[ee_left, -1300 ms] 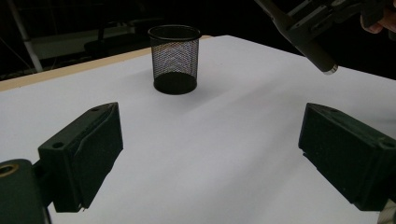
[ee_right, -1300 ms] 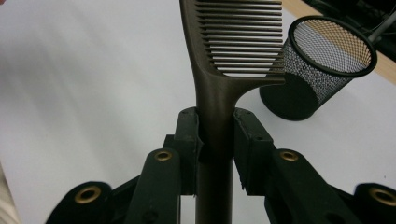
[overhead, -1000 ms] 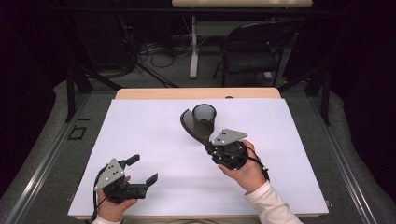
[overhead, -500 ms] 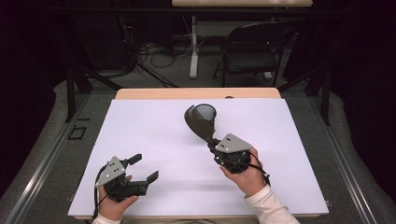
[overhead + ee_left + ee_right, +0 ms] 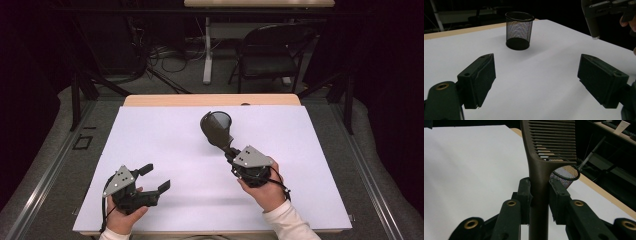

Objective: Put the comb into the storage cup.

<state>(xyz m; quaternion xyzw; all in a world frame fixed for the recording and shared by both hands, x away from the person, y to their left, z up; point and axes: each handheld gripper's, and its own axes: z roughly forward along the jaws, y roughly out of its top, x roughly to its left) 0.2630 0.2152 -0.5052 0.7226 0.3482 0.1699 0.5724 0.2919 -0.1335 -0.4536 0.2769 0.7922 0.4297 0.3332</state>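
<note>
I hold a brown comb [image 5: 541,170] by its handle in my right gripper [image 5: 540,195], the two jaws pinched hard on the narrow neck just below the teeth. Gripping it there, and not at the toothed end, leaves the wide head free to go first into the mesh cup [image 5: 519,30], which I judge to be where it is headed. From the high view my right gripper [image 5: 234,152] is tilted so that the comb [image 5: 216,129] points away from me and overlaps the cup [image 5: 223,116]; whether the head has passed the rim or merely hangs in front of it I cannot tell. In the right gripper view the cup's [image 5: 566,173] rim peeks out just behind the comb's neck, to the right of it.

The cup stands upright on the white sheet [image 5: 165,145], toward the far middle of the table, well apart from my left gripper [image 5: 152,177]. That one rests low near the front left corner with its jaws spread and nothing between them, though they have just been closing a little. In the left gripper view its pads [image 5: 480,77] frame bare sheet, aimed at the cup; I take it to be waiting, ready to steady the cup if it tips.

I can read no brand, label or writing on the comb, the cup or the grippers.
</note>
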